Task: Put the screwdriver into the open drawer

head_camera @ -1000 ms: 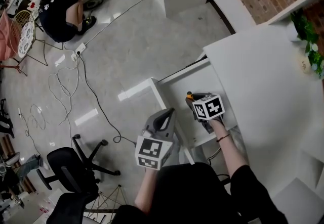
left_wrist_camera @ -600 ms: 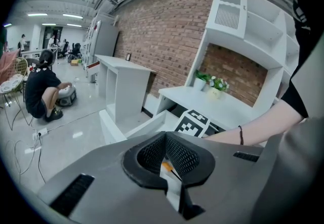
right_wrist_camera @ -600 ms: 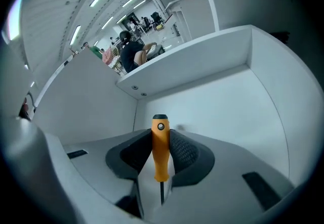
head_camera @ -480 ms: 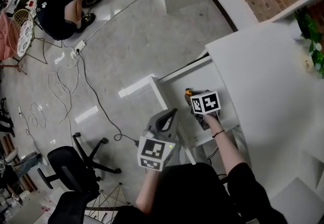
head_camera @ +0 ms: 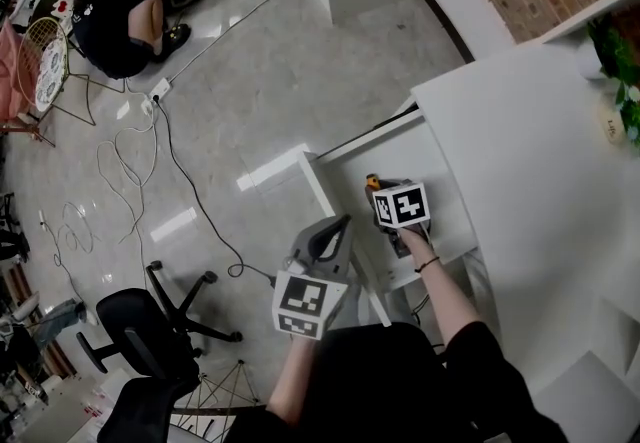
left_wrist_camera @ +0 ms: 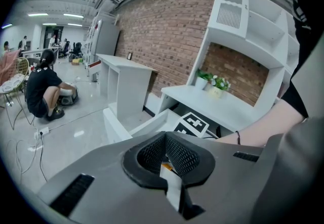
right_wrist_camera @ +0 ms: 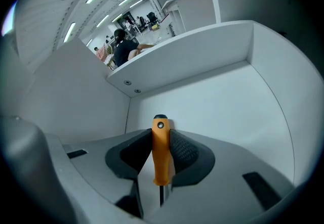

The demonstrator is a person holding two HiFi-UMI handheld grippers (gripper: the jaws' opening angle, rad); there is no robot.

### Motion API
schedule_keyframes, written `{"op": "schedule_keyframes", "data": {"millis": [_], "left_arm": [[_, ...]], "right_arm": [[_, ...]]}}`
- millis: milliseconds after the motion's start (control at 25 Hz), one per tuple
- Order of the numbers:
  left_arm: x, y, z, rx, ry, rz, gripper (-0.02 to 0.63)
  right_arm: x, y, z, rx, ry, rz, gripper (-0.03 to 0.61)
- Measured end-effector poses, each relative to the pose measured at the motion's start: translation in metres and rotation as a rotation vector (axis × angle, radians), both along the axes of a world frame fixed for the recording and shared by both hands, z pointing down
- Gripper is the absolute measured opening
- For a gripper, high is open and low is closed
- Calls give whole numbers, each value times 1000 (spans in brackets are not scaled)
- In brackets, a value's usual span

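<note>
Screwdriver point(right_wrist_camera: 161, 149) in right tool point(head_camera: 379, 189) inside drawer point(head_camera: 420, 153), pulled out left of worktop point(head_camera: 530, 171); left tool point(head_camera: 338, 226) on its front wall, chair point(head_camera: 150, 331) on floor further left.

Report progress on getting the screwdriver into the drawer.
Done: the drawer stands open and the screwdriver is picked up. In hand: the right gripper is shut on its orange handle, down inside the drawer. Left: release it and withdraw.

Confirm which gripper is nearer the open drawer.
Right. The right gripper is inside the drawer, gripping the screwdriver; the left gripper sits outside, beside its front panel.
</note>
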State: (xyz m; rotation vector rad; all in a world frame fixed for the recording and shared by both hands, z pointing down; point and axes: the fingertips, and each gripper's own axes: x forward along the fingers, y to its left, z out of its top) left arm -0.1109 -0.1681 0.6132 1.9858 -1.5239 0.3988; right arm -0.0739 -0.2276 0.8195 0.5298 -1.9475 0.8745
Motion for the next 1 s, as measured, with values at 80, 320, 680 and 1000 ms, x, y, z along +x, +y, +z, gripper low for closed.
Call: {"op": "schedule_keyframes", "data": {"millis": [80,320,680,1000], "left_arm": [[0,0,0,-1,-1,-2,9],[0,0,-3,3,-8,1,9],[-5,2,-18,39,-29,7,8],[-13,11,-45,85,-59,3,9]], "right_arm": [[0,-1,1,21,7,1,114],[-1,-2,-1,26,-10,28,114],[-7,-6,-29,-2,-140,154,138],[-7,3,-85,124,-220,73,28]]}}
